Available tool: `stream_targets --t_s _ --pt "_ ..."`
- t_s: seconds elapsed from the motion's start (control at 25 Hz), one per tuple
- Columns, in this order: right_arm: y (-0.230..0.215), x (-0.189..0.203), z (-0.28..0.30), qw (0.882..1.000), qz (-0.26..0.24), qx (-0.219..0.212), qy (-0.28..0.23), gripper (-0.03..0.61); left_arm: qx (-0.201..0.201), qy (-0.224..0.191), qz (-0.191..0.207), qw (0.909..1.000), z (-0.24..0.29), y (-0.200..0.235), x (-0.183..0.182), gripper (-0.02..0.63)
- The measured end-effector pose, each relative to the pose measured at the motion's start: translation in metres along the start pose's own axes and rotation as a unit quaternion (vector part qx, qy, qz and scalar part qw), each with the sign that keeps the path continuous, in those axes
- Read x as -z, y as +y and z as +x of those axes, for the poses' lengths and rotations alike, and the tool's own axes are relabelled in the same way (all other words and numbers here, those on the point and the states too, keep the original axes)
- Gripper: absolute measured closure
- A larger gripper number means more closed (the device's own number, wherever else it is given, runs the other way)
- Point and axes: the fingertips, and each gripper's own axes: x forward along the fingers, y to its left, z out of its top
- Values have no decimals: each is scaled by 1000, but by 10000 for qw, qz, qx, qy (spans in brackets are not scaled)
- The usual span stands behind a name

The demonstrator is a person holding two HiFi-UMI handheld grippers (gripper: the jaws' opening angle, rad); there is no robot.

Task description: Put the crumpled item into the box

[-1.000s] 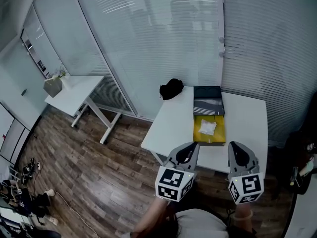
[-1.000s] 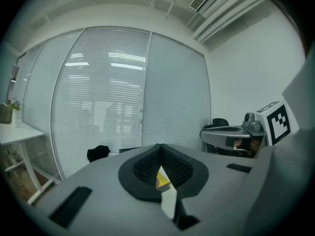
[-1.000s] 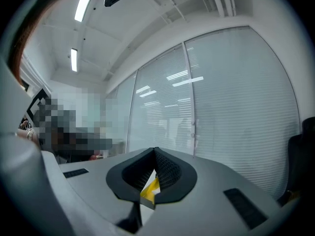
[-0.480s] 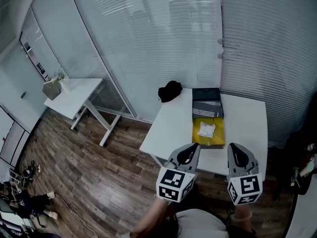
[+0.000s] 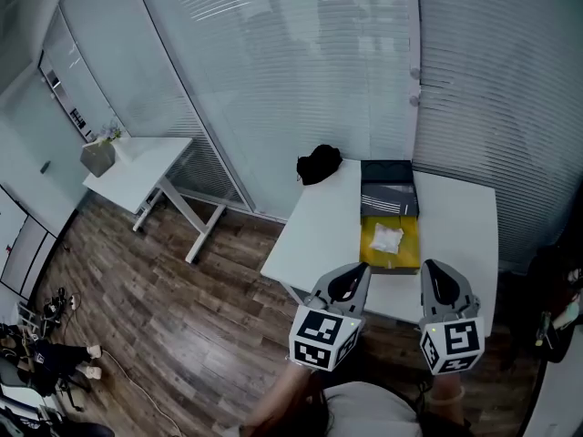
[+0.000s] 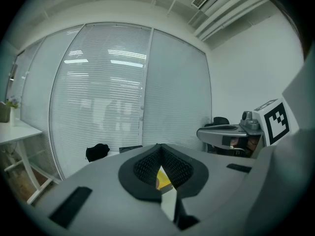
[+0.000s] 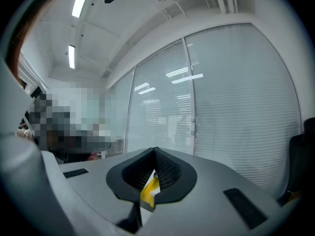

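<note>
We hold the left gripper [image 5: 349, 279] and right gripper [image 5: 435, 281] side by side over the near edge of the white table [image 5: 319, 235], both clear of the box [image 5: 409, 256]. Each gripper's own view shows its jaws drawn together with nothing between them, and only a thin wedge of the yellow box shows through the gap. The crumpled white item [image 5: 386, 238] lies inside the yellow box, whose dark lid [image 5: 387, 173] lies open behind it. A black bundle [image 5: 319, 163] sits at the table's far corner
</note>
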Motion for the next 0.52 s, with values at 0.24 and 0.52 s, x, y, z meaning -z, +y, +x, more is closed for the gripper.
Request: stream_targets --t_s 0.24,0.52 --pt "4 1 10 10000 -15 -54 39 552 -23 31 -49 10000 3 8 3 598" --pt "-2 9 26 9999 18 -76 111 552 -3 42 -88 10000 16 18 6 598"
